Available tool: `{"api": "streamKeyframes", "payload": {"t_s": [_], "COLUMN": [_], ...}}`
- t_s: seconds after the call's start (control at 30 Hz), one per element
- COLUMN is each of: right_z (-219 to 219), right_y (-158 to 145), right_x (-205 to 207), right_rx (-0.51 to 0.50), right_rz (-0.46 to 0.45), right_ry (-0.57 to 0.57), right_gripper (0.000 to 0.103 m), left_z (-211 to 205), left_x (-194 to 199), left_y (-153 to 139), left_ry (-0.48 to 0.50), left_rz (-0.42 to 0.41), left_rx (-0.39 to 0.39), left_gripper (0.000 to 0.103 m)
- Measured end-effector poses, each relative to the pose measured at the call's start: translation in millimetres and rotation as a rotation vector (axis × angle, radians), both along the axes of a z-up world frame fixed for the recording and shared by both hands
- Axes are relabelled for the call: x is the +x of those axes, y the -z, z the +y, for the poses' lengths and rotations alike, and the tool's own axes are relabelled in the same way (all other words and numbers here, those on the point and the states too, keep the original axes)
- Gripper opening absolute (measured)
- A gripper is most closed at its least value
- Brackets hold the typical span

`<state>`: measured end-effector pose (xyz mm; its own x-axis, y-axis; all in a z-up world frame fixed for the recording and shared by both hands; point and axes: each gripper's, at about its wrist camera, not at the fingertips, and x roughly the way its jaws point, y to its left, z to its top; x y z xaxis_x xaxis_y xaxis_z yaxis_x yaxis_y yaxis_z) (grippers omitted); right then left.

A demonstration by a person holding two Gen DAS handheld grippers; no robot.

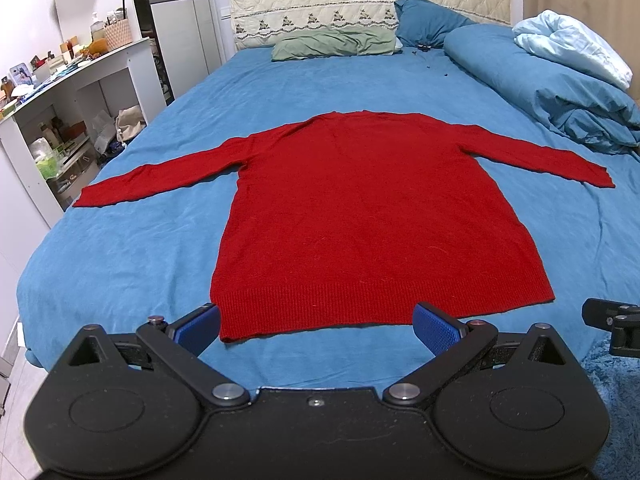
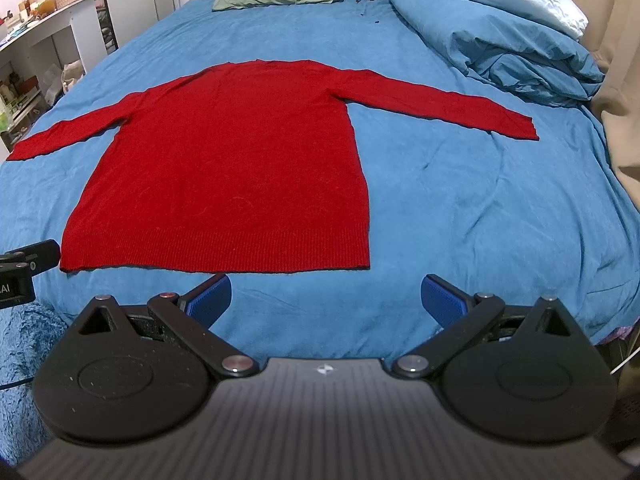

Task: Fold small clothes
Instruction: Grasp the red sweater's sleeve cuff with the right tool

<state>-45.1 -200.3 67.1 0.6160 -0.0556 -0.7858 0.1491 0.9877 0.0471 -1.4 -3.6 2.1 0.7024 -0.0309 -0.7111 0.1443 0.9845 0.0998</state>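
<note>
A red long-sleeved sweater [image 1: 360, 208] lies flat on the blue bedsheet [image 1: 140, 248], hem toward me, both sleeves spread out to the sides. It also shows in the right wrist view [image 2: 232, 172]. My left gripper [image 1: 316, 330] is open and empty, its blue pads level with the hem's near edge. My right gripper [image 2: 326, 300] is open and empty, just short of the hem's right corner, over bare sheet [image 2: 480, 200]. Part of the right gripper [image 1: 612, 326] shows at the left view's right edge.
A rolled blue duvet [image 1: 540, 80] with a pale blue blanket [image 1: 572, 48] lies at the far right. A green pillow [image 1: 332, 42] and a blue pillow [image 1: 428, 20] lie at the headboard. White shelves [image 1: 60, 120] with clutter stand left of the bed.
</note>
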Motion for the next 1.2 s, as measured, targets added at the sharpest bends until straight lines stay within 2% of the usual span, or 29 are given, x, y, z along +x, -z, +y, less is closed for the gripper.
{"api": "streamKeyframes", "payload": {"t_s": [0.7, 0.77, 0.93, 1.0, 1.1, 1.2], "right_z": [0, 0, -17, -31, -62, -100], "right_y": [-3, -5, -22, -33, -52, -69], "right_x": [0, 0, 9, 17, 31, 49], "right_rx": [-0.005, -0.004, 0.014, 0.016, 0.016, 0.051], "right_rz": [-0.004, -0.007, -0.047, -0.074, -0.124, -0.165], "right_ry": [0.000, 0.000, 0.045, 0.071, 0.135, 0.200], "right_gripper": [0.103, 0.103, 0.103, 0.103, 0.103, 0.103], "left_z": [1, 0, -12, -22, -41, -62], "left_x": [-1, 2, 23, 42, 72, 114], "left_y": [-3, -10, -51, -68, -87, -98], "left_ry": [-0.005, 0.000, 0.032, 0.050, 0.058, 0.092], "left_rz": [0.002, -0.006, -0.107, -0.140, -0.208, -0.219], "left_rx": [-0.016, -0.029, -0.090, -0.113, -0.081, -0.108], "left_gripper": [0.103, 0.103, 0.103, 0.103, 0.103, 0.103]}}
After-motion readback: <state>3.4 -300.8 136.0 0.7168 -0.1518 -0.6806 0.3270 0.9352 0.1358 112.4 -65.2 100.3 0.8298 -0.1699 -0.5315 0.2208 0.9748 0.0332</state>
